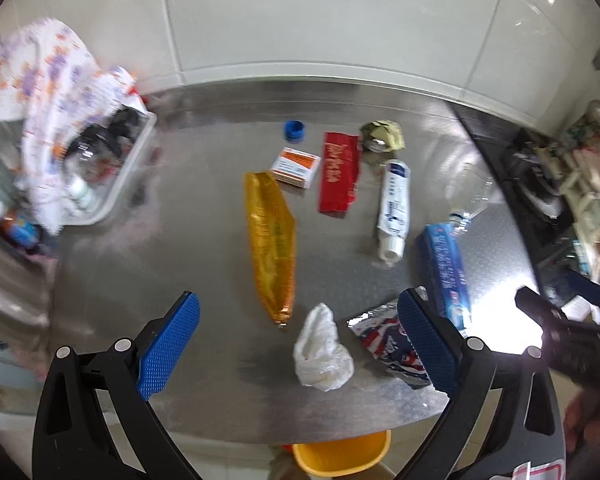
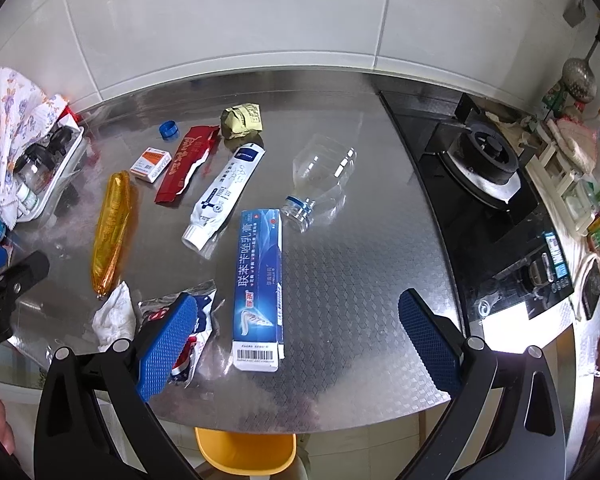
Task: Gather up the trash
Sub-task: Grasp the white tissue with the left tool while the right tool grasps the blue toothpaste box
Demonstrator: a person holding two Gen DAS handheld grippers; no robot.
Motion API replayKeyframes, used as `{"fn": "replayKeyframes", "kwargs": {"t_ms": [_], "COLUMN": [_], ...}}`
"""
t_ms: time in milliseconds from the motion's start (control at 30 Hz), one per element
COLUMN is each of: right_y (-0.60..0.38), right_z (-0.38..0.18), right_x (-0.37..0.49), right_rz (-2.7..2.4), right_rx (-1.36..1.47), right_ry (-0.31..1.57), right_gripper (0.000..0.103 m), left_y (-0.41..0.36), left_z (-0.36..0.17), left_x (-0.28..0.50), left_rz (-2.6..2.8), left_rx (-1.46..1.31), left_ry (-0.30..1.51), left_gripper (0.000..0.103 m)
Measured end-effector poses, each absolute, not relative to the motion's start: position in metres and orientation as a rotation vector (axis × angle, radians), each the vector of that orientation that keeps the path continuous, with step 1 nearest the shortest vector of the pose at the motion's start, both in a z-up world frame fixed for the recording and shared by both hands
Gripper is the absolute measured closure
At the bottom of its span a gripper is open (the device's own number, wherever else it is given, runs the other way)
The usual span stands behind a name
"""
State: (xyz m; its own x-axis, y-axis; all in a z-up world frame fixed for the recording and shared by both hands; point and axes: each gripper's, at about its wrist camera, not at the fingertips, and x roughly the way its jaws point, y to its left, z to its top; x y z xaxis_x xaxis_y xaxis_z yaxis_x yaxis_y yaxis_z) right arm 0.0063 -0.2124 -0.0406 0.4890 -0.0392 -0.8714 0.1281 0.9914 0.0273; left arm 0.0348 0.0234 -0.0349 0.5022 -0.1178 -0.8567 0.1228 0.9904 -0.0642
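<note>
Trash lies spread over the steel counter (image 2: 360,280). My left gripper (image 1: 298,316) stands open above its near edge, with a crumpled white tissue (image 1: 322,354) between its fingers and a foil snack wrapper (image 1: 384,340) under the right finger. An orange wrapper (image 1: 272,240), red packet (image 1: 338,172), small box (image 1: 296,167), blue cap (image 1: 294,129), white tube (image 1: 394,204) and green wad (image 1: 382,135) lie farther out. My right gripper (image 2: 296,304) is open over the blue toothpaste box (image 2: 258,280). A clear bottle (image 2: 320,178) lies beyond it.
A yellow bin (image 2: 246,454) sits below the counter's front edge. A tray (image 1: 136,164) with jars under a flowered cloth (image 1: 48,92) stands at the left. A gas stove (image 2: 488,164) and cluttered shelf are on the right. Tiled wall runs behind.
</note>
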Motion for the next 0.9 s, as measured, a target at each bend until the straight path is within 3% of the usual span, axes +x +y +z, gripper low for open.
{"fn": "replayKeyframes", "kwargs": {"t_ms": [167,300,733,900], "right_y": [-0.226,-0.232,-0.224,-0.211], "right_z": [-0.061,-0.080,-0.122,-0.133], "right_x": [0.020,0.030,0.044,0.045], "right_rz": [-0.053,-0.045,0.006,0.043], "right_rx": [0.156,0.175,0.175,0.161], "right_ry": [1.080,1.113,1.194,1.213], "right_gripper": [0.003,0.016,0.017,0.027], "left_y": [0.038,0.032,0.017,0.015], "left_z": [-0.065,-0.090,-0.145,-0.146], "left_x": [0.043,0.043,0.022,0.015], "left_rz": [-0.223,-0.224,-0.254,-0.236], "left_rx": [-0.075,-0.053,0.024,0.078], "left_ry": [1.095,1.151,1.273,1.242], "left_gripper": [0.005,0.007,0.042,0.052]}}
